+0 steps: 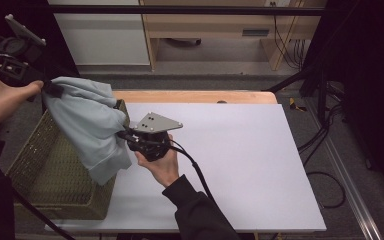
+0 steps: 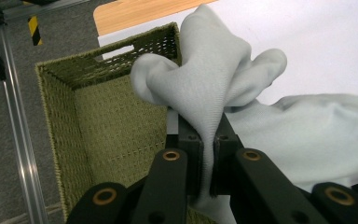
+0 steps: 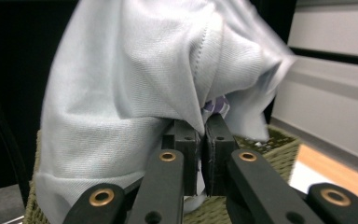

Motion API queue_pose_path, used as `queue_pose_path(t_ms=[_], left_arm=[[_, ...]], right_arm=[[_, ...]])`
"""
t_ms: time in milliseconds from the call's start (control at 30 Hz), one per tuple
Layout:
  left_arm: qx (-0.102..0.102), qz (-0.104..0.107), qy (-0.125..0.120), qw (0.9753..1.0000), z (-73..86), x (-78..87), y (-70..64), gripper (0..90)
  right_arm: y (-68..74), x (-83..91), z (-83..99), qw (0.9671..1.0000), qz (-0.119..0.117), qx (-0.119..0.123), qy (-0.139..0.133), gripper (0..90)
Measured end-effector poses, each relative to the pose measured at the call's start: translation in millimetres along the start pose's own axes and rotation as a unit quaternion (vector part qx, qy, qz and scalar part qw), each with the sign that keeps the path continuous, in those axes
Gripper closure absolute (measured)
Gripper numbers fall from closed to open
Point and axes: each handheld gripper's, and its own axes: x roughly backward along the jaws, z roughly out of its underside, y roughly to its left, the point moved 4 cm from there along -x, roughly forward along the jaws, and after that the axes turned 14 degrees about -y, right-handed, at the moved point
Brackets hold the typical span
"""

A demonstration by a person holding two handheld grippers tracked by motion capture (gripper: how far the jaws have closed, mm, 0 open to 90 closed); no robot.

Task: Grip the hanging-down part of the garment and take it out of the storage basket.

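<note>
A pale grey-blue garment (image 1: 91, 127) hangs over the green woven basket (image 1: 40, 175) at the table's left. My left gripper (image 1: 50, 87) is raised at the far left and is shut on the garment's upper edge; in the left gripper view a fold of garment (image 2: 209, 107) is pinched between the jaws. My right gripper (image 1: 122, 135) sits by the basket's right rim, shut on the garment's right side. In the right gripper view the garment (image 3: 140, 93) drapes over the jaws.
The basket interior (image 2: 116, 126) is open below the cloth. A white table top (image 1: 230, 160) stretches to the right, with a wooden strip (image 1: 195, 96) along its far edge. Cables (image 1: 325, 145) lie on the floor at the right.
</note>
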Motion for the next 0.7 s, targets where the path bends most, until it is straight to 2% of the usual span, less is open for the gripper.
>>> queue_pose_path(t_ms=[300,467,700], left_arm=[[-0.006,0.008,-0.004,0.9999,-2.8,-2.0,-9.3,85.4],[-0.01,0.02,-0.009,0.9997,-4.5,-2.4,-14.7,85.4],[-0.014,0.024,-0.011,0.9995,-7.3,-4.4,-23.2,85.4]], right_arm=[[-5.7,16.4,-28.6,0.9993,0.024,0.027,-0.014,86.7],[-10.1,27.6,-50.4,0.9974,0.044,0.045,-0.036,86.8],[-10.5,33.6,-58.9,0.9955,0.057,0.055,-0.051,86.7]])
